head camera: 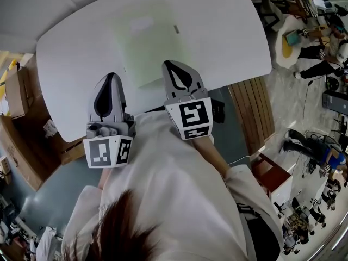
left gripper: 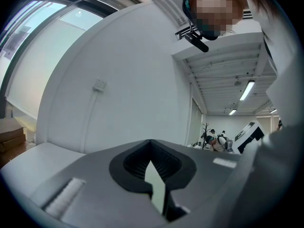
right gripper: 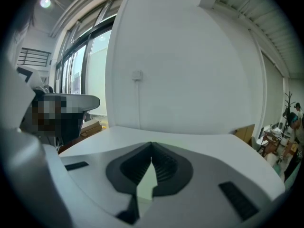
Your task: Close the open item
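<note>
White and broad, the table (head camera: 70, 53) filled the upper part of the head view, and on it lay the pale green item (head camera: 142, 42), a flat square sheet-like thing sitting a little right of the table's middle. Whether it was open or closed could not be told from above, because it looked flat and washed out. The left gripper (head camera: 111, 78) hung over the table's near edge, its tip pointing toward the item's near left corner but stopping short of it. Its own view showed the two ribbed dark pads meeting at the tip, jaws fully together with nothing between them. The right gripper (head camera: 172, 67) was just beside it, its tip over the item's near edge as seen from above. Its jaws were likewise pressed together and empty. Both were held close to the person's light top (head camera: 174, 194), with the marker cubes facing up. Each gripper view looked across the bare tabletop toward a plain white wall (right gripper: 190, 70). Cardboard boxes (head camera: 16, 94) stood on the floor left of the table, and wooden boards (head camera: 251, 118) lay to its right.
</note>
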`<state>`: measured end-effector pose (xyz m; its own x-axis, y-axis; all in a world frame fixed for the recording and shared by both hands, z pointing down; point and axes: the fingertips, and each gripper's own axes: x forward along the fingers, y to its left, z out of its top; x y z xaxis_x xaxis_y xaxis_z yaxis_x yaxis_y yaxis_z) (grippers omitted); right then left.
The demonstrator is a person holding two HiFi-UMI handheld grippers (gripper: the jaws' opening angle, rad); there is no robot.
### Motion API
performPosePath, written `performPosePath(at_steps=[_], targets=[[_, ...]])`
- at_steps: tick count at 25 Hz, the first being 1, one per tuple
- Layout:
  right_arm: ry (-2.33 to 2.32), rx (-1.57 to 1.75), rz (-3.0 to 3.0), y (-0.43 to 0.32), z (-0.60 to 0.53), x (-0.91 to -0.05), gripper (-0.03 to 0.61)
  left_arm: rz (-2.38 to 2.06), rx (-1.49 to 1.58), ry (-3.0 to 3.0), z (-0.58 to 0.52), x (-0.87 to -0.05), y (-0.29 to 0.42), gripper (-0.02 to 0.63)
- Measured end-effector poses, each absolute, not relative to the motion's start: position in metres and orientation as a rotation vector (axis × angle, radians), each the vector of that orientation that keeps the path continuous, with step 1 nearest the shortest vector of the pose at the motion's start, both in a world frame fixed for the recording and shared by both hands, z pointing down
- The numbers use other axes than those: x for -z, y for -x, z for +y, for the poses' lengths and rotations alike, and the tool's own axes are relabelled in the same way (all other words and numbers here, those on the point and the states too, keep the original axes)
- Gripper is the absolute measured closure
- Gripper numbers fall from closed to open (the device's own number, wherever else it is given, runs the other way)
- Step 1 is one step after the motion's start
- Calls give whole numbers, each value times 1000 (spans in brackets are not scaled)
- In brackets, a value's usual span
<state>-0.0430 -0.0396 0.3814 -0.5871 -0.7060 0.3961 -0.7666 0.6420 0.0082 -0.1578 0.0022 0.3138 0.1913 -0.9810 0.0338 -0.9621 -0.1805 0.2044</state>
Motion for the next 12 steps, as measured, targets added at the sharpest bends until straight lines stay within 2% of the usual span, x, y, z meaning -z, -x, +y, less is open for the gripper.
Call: performPosePath(at_steps=[12], targets=[[-1213,-244,-2483,37,-38,-383,569,-1855,125,-2281,0,-320,155,606]])
